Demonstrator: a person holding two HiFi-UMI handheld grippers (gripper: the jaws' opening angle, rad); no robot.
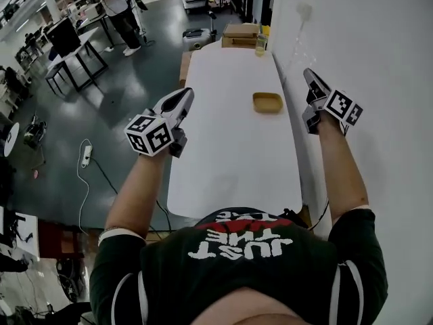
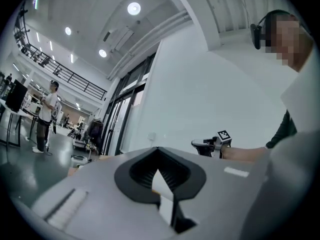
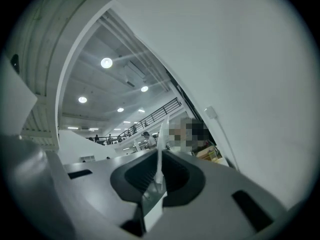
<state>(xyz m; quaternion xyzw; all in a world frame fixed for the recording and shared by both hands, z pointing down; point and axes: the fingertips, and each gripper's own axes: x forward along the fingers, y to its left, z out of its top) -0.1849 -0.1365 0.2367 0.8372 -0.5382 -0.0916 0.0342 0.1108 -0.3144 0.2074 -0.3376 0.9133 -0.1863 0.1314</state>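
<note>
Currently: 1 tan tray on table, ahead of and between 2 grippers, long axis across the table. Right gripper nearer, tray just to its left; left gripper well apart. Both jaw pairs pressed together, nothing held.

One tray, perhaps one jar.

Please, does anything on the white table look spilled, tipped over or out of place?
Nothing stands out. The yellow tray lies flat on the white table, the jar stands upright at the far end near the cardboard boxes, and the left tool and right tool touch nothing.
</note>
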